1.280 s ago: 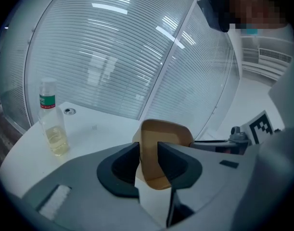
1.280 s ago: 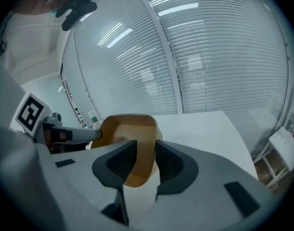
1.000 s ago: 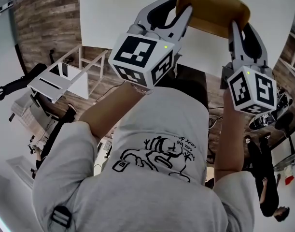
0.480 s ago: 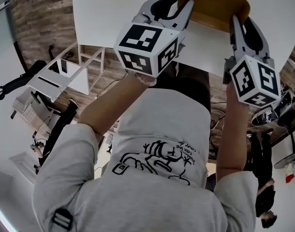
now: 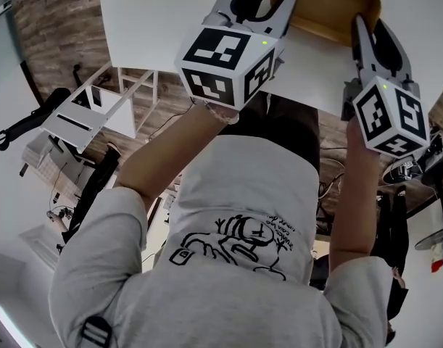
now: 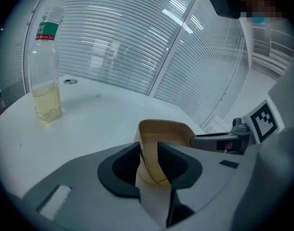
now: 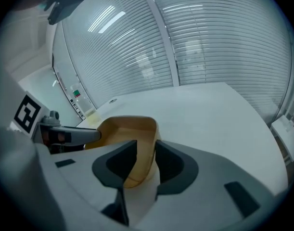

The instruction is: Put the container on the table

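A tan, shallow container point(image 5: 330, 2) is held over the white round table point(image 5: 156, 27) at the top of the head view. My left gripper point(image 5: 278, 9) is shut on its left rim and my right gripper point(image 5: 360, 29) is shut on its right rim. In the left gripper view the container's wall point(image 6: 163, 134) runs between the dark jaws of the left gripper point(image 6: 149, 154). From the right gripper view the same container point(image 7: 125, 131) sits pinched in the right gripper point(image 7: 146, 153). Whether its base touches the table I cannot tell.
A clear plastic bottle point(image 6: 44, 71) with yellowish liquid and a green label stands on the table point(image 6: 98, 114) to the far left. A white shelf frame point(image 5: 105, 111) stands on the wooden floor beside the table's near edge. Glass walls with blinds lie beyond.
Both grippers and the container have moved forward, farther in over the table. The grip on both rims is unchanged.
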A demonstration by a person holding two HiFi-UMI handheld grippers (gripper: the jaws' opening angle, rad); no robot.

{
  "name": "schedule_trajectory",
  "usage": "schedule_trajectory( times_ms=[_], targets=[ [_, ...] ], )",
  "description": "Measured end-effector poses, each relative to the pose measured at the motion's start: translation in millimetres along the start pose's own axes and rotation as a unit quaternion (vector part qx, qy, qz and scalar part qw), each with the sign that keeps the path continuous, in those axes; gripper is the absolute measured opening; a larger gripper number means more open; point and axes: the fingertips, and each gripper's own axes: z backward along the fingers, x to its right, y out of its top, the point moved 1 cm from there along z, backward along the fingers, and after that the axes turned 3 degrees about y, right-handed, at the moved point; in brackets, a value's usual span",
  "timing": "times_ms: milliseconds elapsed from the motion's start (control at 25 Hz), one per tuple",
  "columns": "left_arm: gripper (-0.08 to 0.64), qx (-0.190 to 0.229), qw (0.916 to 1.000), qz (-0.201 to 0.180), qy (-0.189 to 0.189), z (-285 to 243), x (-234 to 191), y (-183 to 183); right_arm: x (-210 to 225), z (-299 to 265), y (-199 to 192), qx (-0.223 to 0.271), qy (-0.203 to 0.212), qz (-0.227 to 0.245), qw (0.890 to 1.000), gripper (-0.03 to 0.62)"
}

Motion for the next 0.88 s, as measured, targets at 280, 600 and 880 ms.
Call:
schedule_trajectory(
  times_ms=[280,600,880],
  targets=[
    [0.106,-0.003,0.9999,-0.009,0.007,-9,-4,-4,4,-8,-5,0.000,0.001,-0.003,1.000,0.091],
    [0.106,-0.017,0.9998,0.001,0.006,-3,-6,0,2,2,1,-0.001,-0.004,0.008,1.000,0.103],
    [0.106,0.004,0.9997,-0.010,0.020,18,-6,23,-3,24,20,0.014,-0.004,0.024,1.000,0.104]
  ],
)
